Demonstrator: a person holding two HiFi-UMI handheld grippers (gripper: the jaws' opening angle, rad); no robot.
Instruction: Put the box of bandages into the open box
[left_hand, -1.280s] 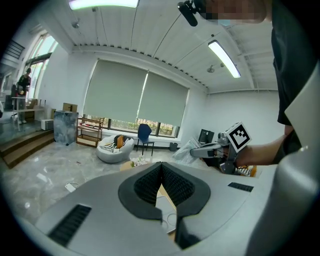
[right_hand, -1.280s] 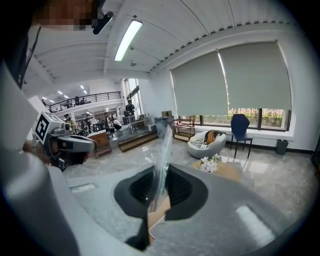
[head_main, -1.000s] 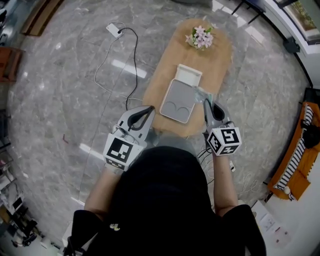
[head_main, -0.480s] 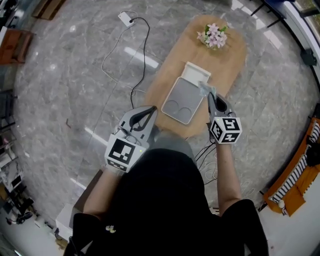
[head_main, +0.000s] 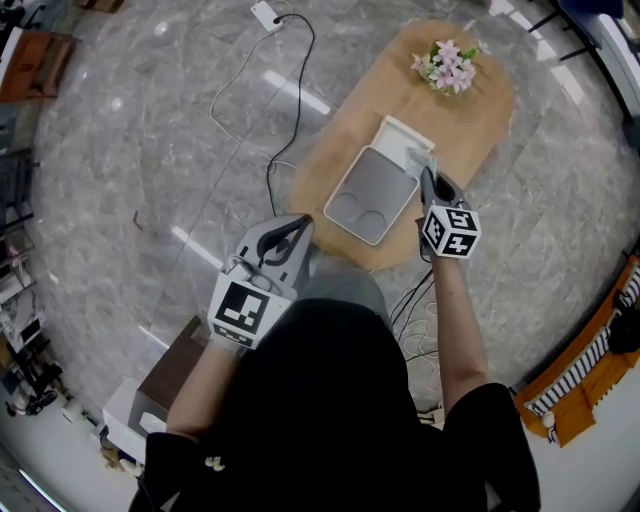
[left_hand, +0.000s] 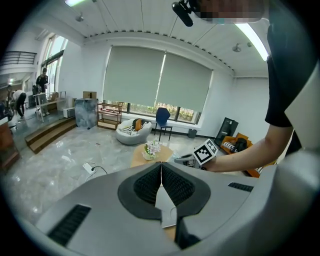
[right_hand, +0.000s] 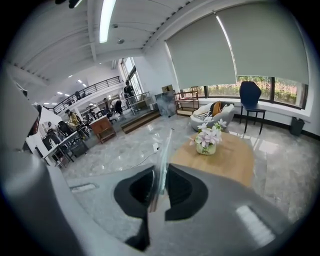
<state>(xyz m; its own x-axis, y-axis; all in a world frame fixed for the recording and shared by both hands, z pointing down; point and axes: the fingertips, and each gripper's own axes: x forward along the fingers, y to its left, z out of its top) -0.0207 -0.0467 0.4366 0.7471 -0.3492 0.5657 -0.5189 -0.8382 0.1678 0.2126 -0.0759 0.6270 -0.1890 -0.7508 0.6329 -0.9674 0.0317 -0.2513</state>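
On the oval wooden table (head_main: 480, 110), the grey open box (head_main: 372, 190) is lying with its white lid at the far end. At its right edge the right gripper (head_main: 427, 176) is clamping the box of bandages (right_hand: 162, 167), which is showing thin, pale and edge-on, its print unreadable. The left gripper (left_hand: 161, 169) is hovering with its jaws together and empty.

Oval wooden worktop (head_main: 482, 115) stands on grey marble floor (head_main: 120, 180). Pot of pink-white flowers (head_main: 450, 68) at its far end. White power strip (head_main: 266, 14) on floor, black cable (head_main: 309, 75) running toward worktop. Blue chair (right_hand: 249, 94) by window.
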